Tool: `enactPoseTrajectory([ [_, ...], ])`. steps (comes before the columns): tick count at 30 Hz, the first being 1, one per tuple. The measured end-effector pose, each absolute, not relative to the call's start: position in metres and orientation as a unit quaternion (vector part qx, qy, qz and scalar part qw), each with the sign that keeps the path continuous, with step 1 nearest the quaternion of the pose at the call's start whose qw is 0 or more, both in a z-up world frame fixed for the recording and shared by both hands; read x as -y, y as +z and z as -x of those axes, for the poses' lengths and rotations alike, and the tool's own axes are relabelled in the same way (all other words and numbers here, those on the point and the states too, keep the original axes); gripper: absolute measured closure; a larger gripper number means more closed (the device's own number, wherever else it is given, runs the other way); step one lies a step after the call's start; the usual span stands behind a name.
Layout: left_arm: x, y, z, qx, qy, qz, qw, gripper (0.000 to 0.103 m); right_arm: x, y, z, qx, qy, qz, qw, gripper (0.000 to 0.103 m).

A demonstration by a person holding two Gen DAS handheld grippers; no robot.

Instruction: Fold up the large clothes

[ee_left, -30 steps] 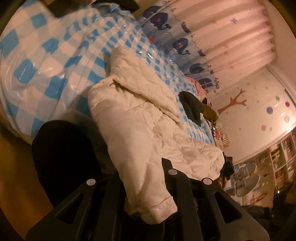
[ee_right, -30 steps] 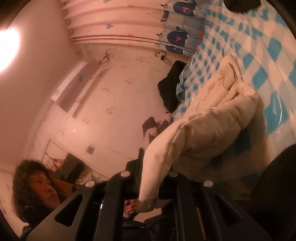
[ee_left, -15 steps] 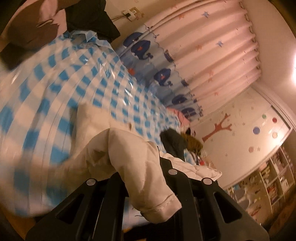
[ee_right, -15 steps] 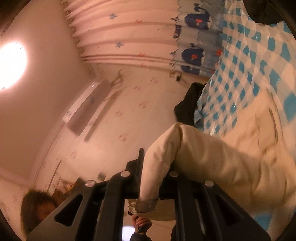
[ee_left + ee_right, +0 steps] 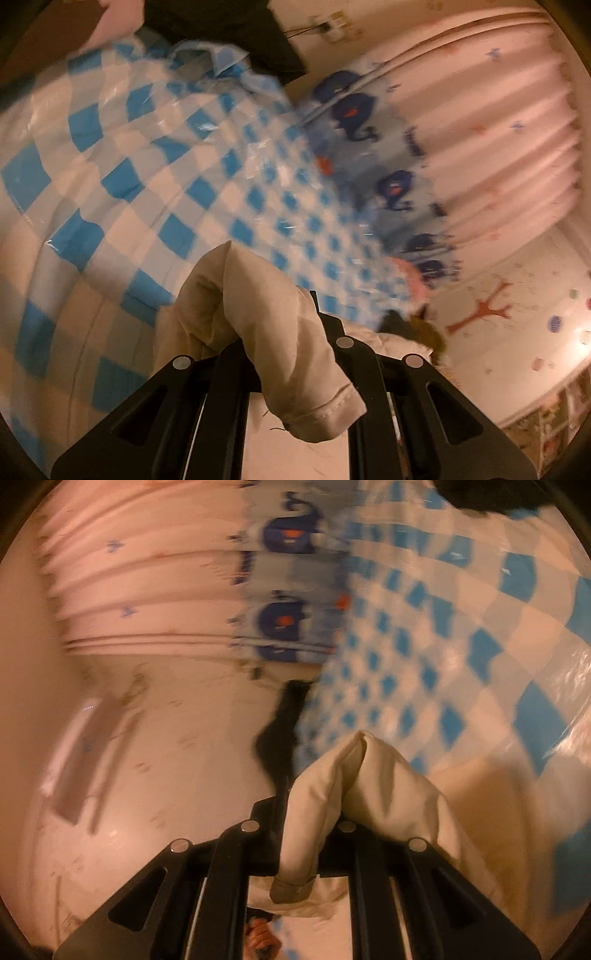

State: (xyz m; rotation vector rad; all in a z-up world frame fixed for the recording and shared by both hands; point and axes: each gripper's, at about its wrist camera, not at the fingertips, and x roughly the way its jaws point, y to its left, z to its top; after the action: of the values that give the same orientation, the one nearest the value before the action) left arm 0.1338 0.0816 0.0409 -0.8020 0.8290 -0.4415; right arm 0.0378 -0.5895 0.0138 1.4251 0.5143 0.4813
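Note:
A cream quilted jacket is held by both grippers over a bed with a blue and white checked cover (image 5: 155, 177). In the left wrist view my left gripper (image 5: 284, 354) is shut on a cream sleeve (image 5: 280, 339), whose stitched cuff hangs toward the camera. In the right wrist view my right gripper (image 5: 314, 834) is shut on the other sleeve (image 5: 354, 797), folded over the jaws, with its cuff drooping below. The jacket's body trails off to the right in that view (image 5: 491, 812). Both pictures are blurred by motion.
Pink curtains with a whale-print band (image 5: 391, 184) hang behind the bed. Dark clothes (image 5: 229, 26) lie at the bed's far corner and another dark garment (image 5: 284, 723) at its edge. A wall with a tree sticker (image 5: 484, 310) and shelves (image 5: 546, 413) stands at the right.
Both grippers have swept across over the bed with the sleeves in them. The jacket's body, spread in front a second ago, now trails below and out of view.

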Motion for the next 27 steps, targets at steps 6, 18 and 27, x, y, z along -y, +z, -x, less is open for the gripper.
enactPoseTrajectory([
  [6,-0.069,-0.047,-0.188,-0.473,-0.123,0.377,0.787,0.087,0.586,-0.066,-0.08,-0.323,0.143,-0.658,0.665,0.077],
  [18,-0.109,-0.024,-0.185,-0.461,-0.177,0.48,0.725,0.03,0.566,0.038,-0.056,-0.323,0.132,-0.472,0.81,0.021],
  [27,-0.015,0.067,-0.125,-0.385,-0.317,0.311,0.809,0.019,0.376,0.066,-0.098,-0.439,0.158,-0.107,0.878,0.021],
])
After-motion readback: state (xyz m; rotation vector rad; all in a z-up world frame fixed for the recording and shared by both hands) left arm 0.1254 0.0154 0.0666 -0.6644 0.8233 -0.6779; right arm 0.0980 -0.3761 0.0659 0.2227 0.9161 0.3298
